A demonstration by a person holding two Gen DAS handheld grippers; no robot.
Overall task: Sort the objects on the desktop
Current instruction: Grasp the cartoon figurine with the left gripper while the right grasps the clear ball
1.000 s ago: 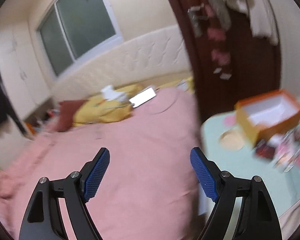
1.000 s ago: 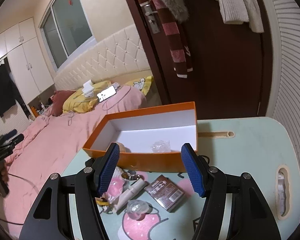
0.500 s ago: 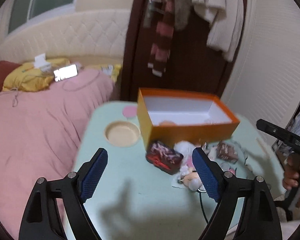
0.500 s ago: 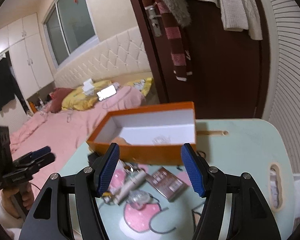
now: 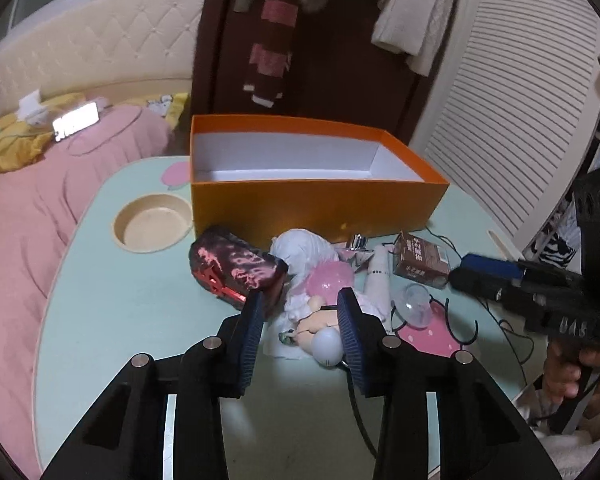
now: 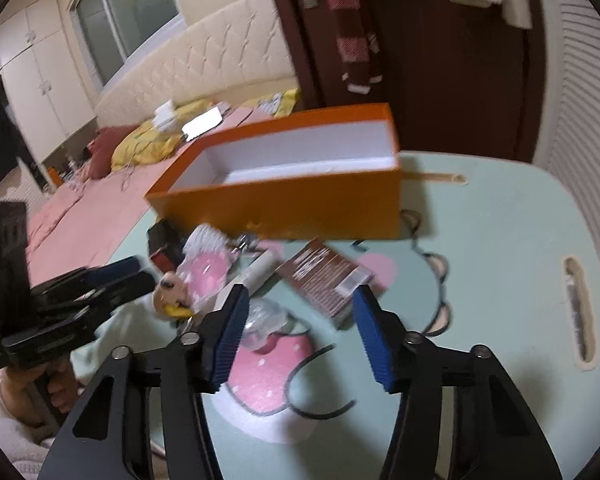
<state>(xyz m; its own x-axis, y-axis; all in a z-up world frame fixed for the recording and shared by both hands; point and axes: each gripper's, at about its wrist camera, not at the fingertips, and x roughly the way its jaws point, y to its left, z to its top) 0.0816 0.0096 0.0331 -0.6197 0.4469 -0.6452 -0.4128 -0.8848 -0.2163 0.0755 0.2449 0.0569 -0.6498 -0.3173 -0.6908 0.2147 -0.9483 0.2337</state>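
Closing w/ nothing gripped, both grippers' jaws: left [image 5: 298, 322] over doll [image 5: 314, 312], right [image 6: 298, 322] above table [image 6: 500, 240].

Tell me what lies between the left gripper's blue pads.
In the left wrist view, a small doll figure in crumpled plastic lies between the closing left gripper pads.

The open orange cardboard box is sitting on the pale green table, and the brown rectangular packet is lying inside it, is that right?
Not quite. The open orange cardboard box does sit on the pale green table, but the brown rectangular packet lies outside it, on the tabletop in front of the box. Both wrist views show this.
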